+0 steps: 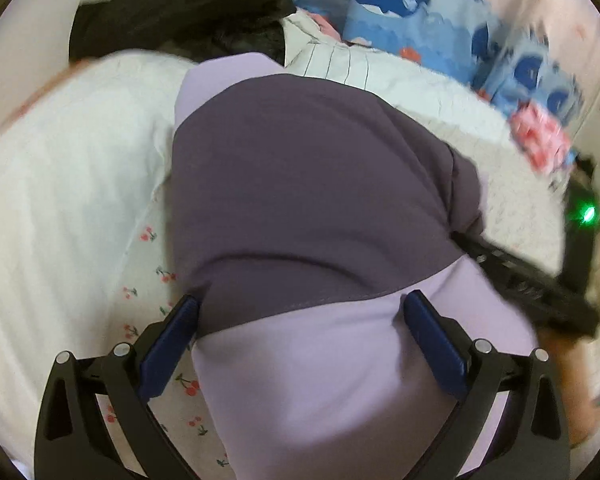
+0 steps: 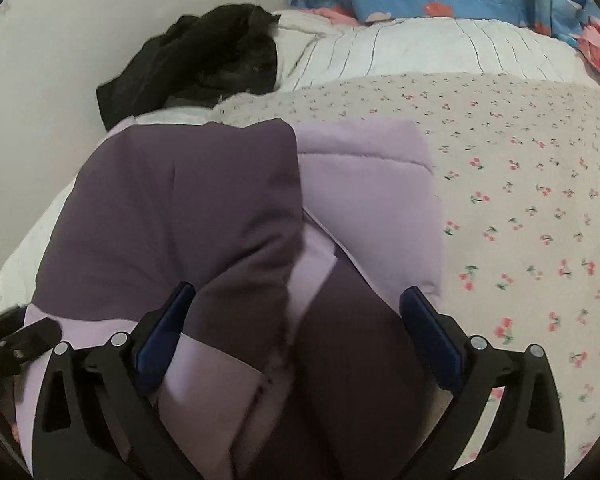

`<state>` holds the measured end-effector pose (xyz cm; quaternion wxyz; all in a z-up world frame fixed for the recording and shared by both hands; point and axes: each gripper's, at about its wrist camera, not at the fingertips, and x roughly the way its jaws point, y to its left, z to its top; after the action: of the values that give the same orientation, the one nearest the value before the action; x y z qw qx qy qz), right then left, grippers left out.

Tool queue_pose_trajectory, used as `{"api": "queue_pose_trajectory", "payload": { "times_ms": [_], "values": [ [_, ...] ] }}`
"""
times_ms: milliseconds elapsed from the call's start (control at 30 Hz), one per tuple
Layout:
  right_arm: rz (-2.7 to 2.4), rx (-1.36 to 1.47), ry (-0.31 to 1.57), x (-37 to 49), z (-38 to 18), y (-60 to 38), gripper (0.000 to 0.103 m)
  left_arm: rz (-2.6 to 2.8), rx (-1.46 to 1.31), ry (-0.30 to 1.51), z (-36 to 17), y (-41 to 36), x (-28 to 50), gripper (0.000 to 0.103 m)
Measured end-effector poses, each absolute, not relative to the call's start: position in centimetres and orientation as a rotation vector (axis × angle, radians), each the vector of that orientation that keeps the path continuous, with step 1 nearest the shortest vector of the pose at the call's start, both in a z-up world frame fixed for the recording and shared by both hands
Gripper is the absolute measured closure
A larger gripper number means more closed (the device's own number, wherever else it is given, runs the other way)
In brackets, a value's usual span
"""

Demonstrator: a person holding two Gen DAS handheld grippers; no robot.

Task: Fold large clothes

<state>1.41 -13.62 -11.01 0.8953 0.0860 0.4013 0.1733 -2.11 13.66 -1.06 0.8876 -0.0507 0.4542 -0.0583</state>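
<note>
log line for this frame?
left claw: open | right claw: open | two-tone purple padded jacket: partly folded on cherry-print bedsheet

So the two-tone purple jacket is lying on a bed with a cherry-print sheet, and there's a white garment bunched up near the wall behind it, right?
Nearly. The purple jacket does lie on the cherry-print sheet, but the bunched garment by the wall is black, not white. The right wrist view shows it most clearly.
</note>
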Motion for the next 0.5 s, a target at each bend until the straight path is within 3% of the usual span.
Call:
{"api": "queue_pose_trajectory", "payload": {
  "times_ms": [67, 200, 300, 367, 500],
  "values": [
    [0.348, 0.18, 0.855, 1.4, -8.8, -13.9, 0.006, -0.118, -0.122, 0.934, -1.1, 14.0, -2.3, 0.005],
    [0.434, 0.137, 0.67, -7.0, -2.2, -13.0, 0.006, -0.106, -0.198, 0.912, -1.4, 15.7, -2.8, 0.005],
    [0.36, 0.012, 0.765, -10.5, -6.8, -11.5, 0.006, -0.103, -0.209, 0.883, -1.5, 15.9, -3.5, 0.005],
    [0.387, 0.083, 0.805, -10.1, -11.3, -12.4, 0.006, -0.102, -0.19, 0.873, -1.9, 15.3, -4.3, 0.005],
    [0.392, 0.156, 0.887, -9.3, -10.3, -13.2, 0.006, -0.041, -0.145, 0.818, -1.4, 15.1, -7.0, 0.005]
  ]
}}
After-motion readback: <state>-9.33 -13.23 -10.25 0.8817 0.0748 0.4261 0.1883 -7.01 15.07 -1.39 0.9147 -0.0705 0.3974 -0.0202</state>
